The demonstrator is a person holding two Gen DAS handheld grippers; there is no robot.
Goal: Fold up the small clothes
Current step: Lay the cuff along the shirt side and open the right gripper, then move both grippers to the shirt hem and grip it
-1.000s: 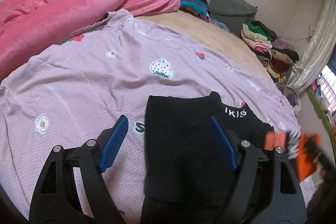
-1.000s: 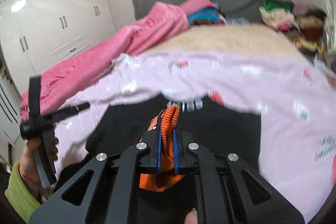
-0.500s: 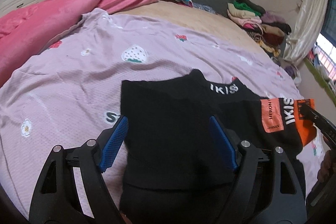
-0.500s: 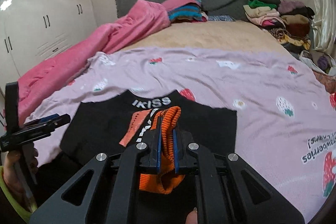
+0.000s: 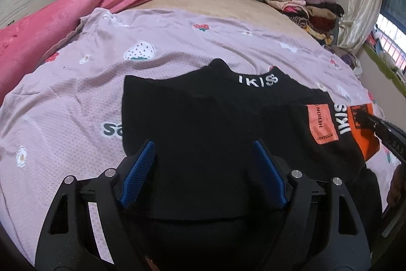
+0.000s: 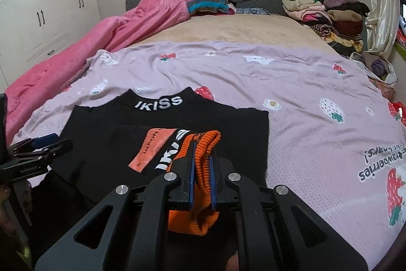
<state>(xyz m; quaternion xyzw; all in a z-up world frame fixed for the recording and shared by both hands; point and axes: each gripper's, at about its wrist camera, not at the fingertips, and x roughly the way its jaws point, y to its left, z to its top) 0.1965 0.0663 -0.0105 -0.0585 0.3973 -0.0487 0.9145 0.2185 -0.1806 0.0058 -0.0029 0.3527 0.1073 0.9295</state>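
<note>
A: What's laid out?

B: A bed (image 6: 228,27) under a lilac strawberry sheet (image 6: 291,103), a pink blanket (image 6: 106,42) heaped along one side. On the sheet lies the black top (image 5: 203,123), collar pointing away, body flat.

A: And the sleeve?

B: The sleeve (image 6: 162,151) is folded across the chest, orange patch up. Its orange cuff (image 6: 203,159) sits in the right gripper (image 6: 202,156), whose jaws are pinched tight on the ribbing.

A: The left one?

B: The left gripper (image 5: 203,154) hangs over the near half of the top, jaws spread wide with nothing clamped; black cloth lies below them, and I can't tell whether the pads (image 5: 138,174) touch it.

A: So which step?

B: Folding the sleeve inward, I'd say, with the cuff almost laid down.

A: Next?

B: Probably set the cuff flat on the body and let go without dragging it. Then the left would need the hem or the other side to carry on, keeping the edges square.
</note>
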